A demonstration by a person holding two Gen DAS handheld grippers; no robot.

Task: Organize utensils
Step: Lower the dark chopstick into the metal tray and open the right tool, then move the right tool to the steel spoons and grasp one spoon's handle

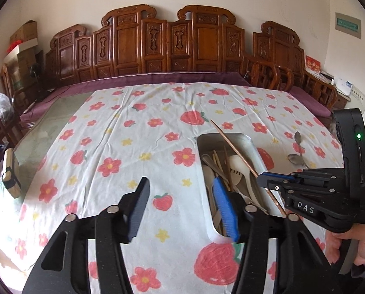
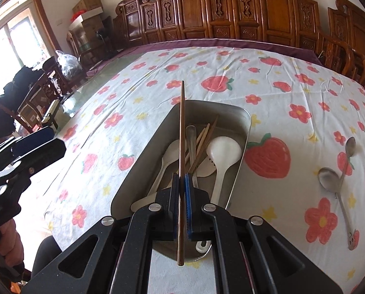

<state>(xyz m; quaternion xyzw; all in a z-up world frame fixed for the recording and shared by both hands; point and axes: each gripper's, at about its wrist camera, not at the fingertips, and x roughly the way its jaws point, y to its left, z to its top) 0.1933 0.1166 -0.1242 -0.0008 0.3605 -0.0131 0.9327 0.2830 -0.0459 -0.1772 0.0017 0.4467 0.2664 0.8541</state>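
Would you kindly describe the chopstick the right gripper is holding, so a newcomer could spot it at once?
Start at the metal tray on the strawberry-print tablecloth. Just above it, the right gripper is shut on a brown chopstick. Unlike the paler sticks lying in the tray, it is darker, held up above the tray, and reaches past the far rim.

We saw the counter (image 2: 104,90) draped in a white strawberry-and-flower cloth (image 2: 268,93). On the cloth sat a metal tray (image 2: 243,132) of utensils; two metal spoons (image 2: 339,174) lay crossed on its right, well apart from it.
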